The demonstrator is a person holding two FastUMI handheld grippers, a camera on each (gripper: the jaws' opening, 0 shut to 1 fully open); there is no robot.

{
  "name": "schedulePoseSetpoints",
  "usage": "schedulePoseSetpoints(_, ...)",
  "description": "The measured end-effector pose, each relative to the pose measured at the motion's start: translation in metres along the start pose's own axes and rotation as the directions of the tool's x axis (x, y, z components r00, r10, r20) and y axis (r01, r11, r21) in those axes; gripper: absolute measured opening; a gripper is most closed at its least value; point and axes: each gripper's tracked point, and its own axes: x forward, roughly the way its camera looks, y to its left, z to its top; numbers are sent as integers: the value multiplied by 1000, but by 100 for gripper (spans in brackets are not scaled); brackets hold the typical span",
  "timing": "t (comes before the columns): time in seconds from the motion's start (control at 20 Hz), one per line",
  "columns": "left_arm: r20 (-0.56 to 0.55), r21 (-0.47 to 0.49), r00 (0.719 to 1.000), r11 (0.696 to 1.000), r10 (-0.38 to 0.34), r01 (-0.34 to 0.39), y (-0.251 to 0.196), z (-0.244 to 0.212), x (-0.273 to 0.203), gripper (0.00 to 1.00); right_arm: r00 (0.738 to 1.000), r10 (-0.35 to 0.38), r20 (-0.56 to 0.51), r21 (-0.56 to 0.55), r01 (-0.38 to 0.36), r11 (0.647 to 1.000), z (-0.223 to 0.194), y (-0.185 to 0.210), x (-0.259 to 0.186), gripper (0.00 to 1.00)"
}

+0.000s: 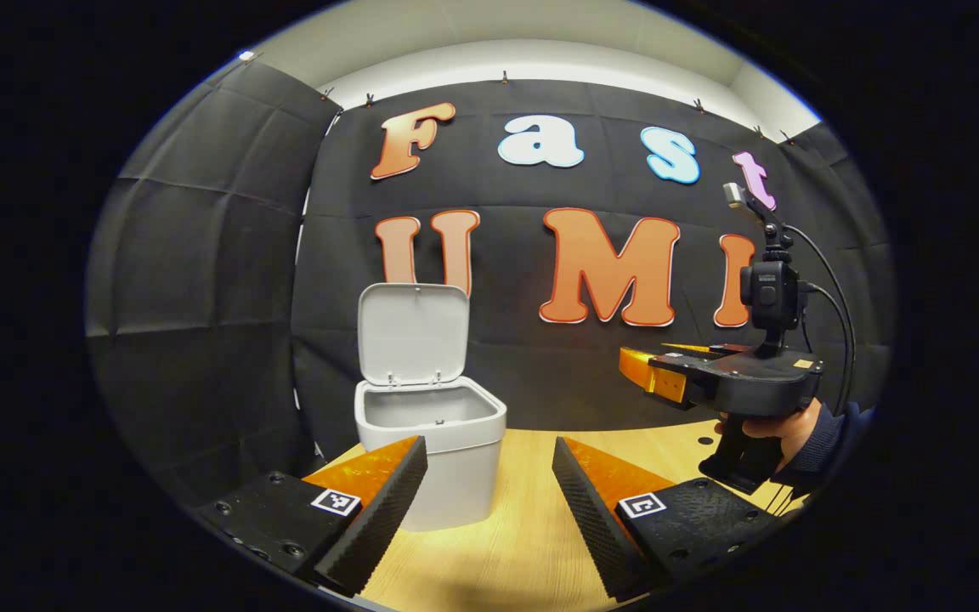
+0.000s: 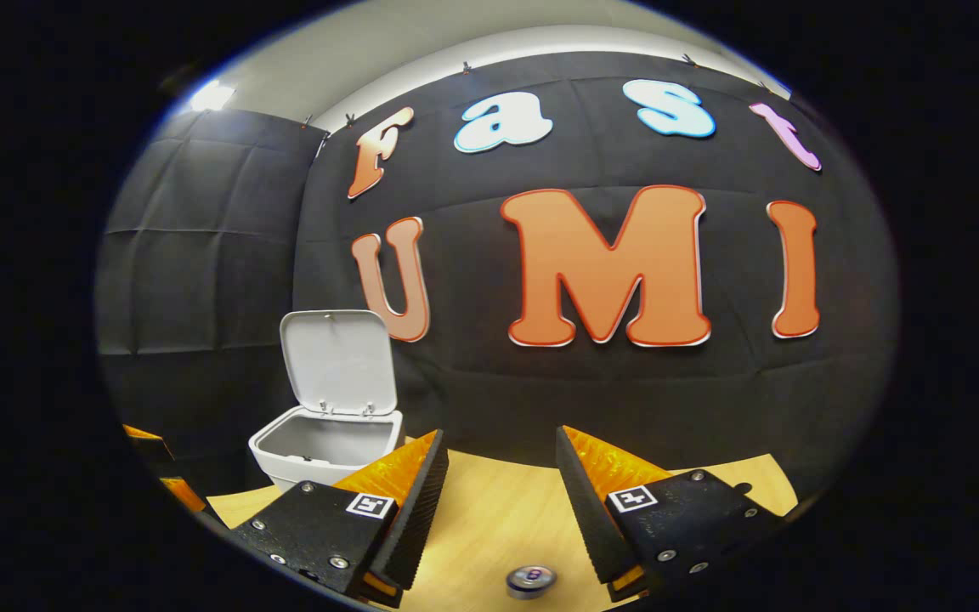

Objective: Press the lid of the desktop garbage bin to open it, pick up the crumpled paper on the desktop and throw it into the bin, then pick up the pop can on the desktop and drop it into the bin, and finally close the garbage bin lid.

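Standing on the wooden desktop (image 1: 532, 518) with its lid (image 1: 413, 333) swung fully up against the black cloth wall, the white garbage bin (image 1: 443, 442) is open, and what shows of its inside from the left gripper view looks bare. The left gripper (image 1: 489, 493) hovers just in front of the bin, fingers spread wide with nothing between them, the bin's front wall partly behind its left finger. To the right of the bin, raised above the desktop, the right gripper (image 1: 655, 370) is held by a hand (image 1: 783, 425) in a dark sleeve, pointing toward the bin. In the right gripper view the right gripper (image 2: 502, 501) is likewise spread apart and empty, the bin (image 2: 324, 446) off to its left, and a round metallic can top (image 2: 530, 580) sits on the desktop right of the bin, below that gripper.
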Motion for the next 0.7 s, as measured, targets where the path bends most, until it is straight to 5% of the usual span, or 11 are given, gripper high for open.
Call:
schedulePoseSetpoints(0.15, 15, 5, 999, 999, -46, 46, -26, 4, 8, 94, 999, -52, -11, 8, 52, 999, -4, -32, -16, 82)
schedulePoseSetpoints(0.2, 20, 8, 998, 998, -62, 62, -33, 6, 12, 94, 998, -69, -11, 13, 69, 998, -4, -42, -22, 94)
schedulePoseSetpoints(0.3, 28, 26, 995, 995, -101, 100, -50, 7, 17, 94, 994, -110, -6, 6, 110, 994, -5, -62, -34, 90)
schedulePoseSetpoints(0.35, 31, 39, 992, 992, -122, 121, -59, 6, 20, 94, 992, -125, -5, 0, 125, 992, -8, -70, -41, 100)
schedulePoseSetpoints(0.4, 33, 51, 989, 989, -143, 141, -69, 5, 22, 94, 990, -141, -8, -6, 141, 990, -11, -78, -49, 93)
schedulePoseSetpoints(0.7, 2, 58, 969, 967, -247, 247, -117, -17, 41, 94, 973, -222, -62, -3, 222, 975, -37, -115, -85, 94)
